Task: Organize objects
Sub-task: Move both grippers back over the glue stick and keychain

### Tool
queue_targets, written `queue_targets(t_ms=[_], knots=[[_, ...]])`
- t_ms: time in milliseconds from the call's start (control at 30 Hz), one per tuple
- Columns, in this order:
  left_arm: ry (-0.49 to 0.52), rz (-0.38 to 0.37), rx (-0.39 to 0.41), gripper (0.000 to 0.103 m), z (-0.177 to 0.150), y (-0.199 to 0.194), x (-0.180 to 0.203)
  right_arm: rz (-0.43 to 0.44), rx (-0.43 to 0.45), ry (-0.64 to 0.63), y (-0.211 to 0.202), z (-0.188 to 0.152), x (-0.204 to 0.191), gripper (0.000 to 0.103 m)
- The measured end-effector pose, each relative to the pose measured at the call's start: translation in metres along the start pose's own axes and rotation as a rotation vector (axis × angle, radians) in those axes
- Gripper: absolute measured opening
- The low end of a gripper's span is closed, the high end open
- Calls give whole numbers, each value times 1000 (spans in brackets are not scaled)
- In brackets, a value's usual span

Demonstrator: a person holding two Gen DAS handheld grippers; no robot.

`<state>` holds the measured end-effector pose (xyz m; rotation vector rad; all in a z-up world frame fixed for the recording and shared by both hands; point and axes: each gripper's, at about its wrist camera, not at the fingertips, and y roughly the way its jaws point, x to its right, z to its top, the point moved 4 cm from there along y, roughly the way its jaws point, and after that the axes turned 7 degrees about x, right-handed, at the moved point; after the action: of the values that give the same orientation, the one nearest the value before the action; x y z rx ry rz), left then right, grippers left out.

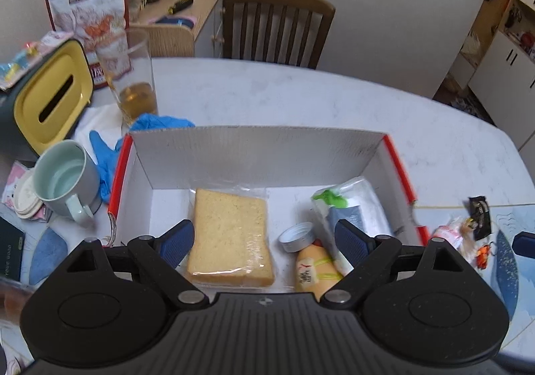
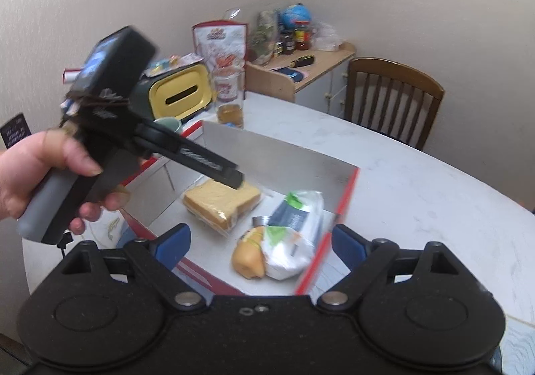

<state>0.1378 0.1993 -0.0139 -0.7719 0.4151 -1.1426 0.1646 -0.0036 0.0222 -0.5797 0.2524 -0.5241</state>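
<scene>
Hovering over an open cardboard box (image 1: 254, 154), the left gripper (image 1: 264, 243) has its jaws spread wide with nothing clamped in them. Between and just beyond those jaws a wrapped slab of sponge cake (image 1: 230, 238) lies flat on the box floor, nearer the left jaw. By the right jaw a squeeze bottle (image 1: 312, 269) with a grey cap lies on its side, touching a white plastic packet (image 1: 351, 204) with a green and grey label that sits a little farther out on that same side. Beyond the left jaw, outside the box wall, stand a pale green mug (image 1: 63, 177), a blue glove (image 1: 107, 154), a tall glass (image 1: 132, 77) with amber liquid and a yellow-lidded container (image 1: 53, 97), all on the white counter (image 1: 334, 97).

From the right wrist view, the right gripper (image 2: 260, 244) also has its jaws wide and empty, poised above the near corner of the box (image 2: 267, 147). The packet (image 2: 294, 234) and the bottle (image 2: 249, 258) lie between these jaws, the cake (image 2: 217, 201) just ahead toward the left jaw. A hand (image 2: 40, 171) grips the handle of the other gripper, whose fingers (image 2: 207, 164) reach out over the cake without touching it.
</scene>
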Motion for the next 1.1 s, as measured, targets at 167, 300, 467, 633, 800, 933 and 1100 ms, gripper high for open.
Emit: queue_targets(t_ms=[167,300,467,633,800,933,1100], knots=[[11,-3,42,91,-1,-24,22,-31,11,55,-26,-10,28,91],[26,-18,62,91,-4,-37,46,-58,17,92,-45,-20,52,91],[54,-32,88,91,-11,-47,82,-86,20,129,-66,-36,82,91],[75,-56,91,91,-20,-49,117,-118,29,148,-88,-53,110,91],[106,-76,94,91,-29,-47,151,-163,31,174,-108,-70,144,91],[123,-86,79,91,-37,-39,175,-200,20,194,-119,-88,170,91],[129,-106,41,91,-54,-24,204,-243,1,202,-126,-109,197,91]])
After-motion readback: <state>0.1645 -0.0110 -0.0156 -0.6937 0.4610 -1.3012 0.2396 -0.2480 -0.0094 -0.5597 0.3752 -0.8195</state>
